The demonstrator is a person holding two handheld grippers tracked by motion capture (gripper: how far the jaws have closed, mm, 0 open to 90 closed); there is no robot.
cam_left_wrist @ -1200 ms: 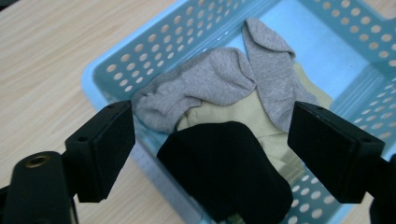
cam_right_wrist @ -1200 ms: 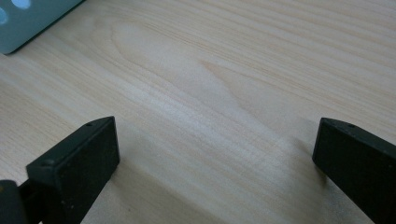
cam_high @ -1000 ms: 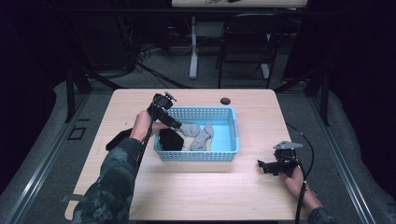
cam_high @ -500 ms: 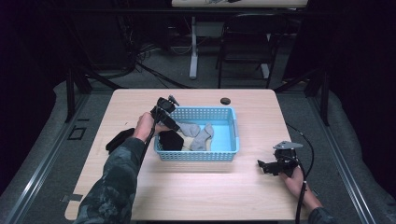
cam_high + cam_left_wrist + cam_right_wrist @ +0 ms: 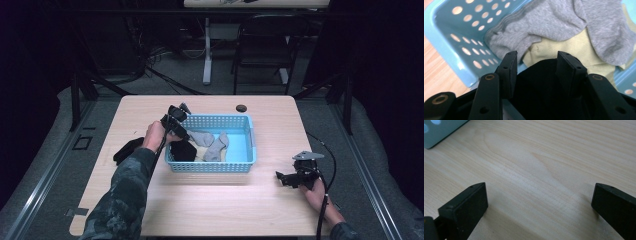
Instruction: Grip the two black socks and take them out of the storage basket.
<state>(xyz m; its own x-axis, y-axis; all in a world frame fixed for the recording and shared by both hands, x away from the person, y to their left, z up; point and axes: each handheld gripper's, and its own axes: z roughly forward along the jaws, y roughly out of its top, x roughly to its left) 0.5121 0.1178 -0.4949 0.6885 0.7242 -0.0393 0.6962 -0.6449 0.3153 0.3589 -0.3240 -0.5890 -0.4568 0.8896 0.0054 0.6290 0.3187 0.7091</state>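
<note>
Jaws of your left gripper (image 5: 537, 65) have just been closing and now straddle the black sock (image 5: 536, 82) in the blue basket's (image 5: 210, 167) left end; right gripper (image 5: 289, 178) rests wide open on the counter (image 5: 210, 210), well apart.

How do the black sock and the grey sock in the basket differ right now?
The black sock sits between the left gripper jaws, which have just been closing; the grey sock lies free beyond them. The black sock is bunched at the basket's left end; the grey sock spreads across the middle. Both lie on a yellowish cloth inside the basket.
</note>
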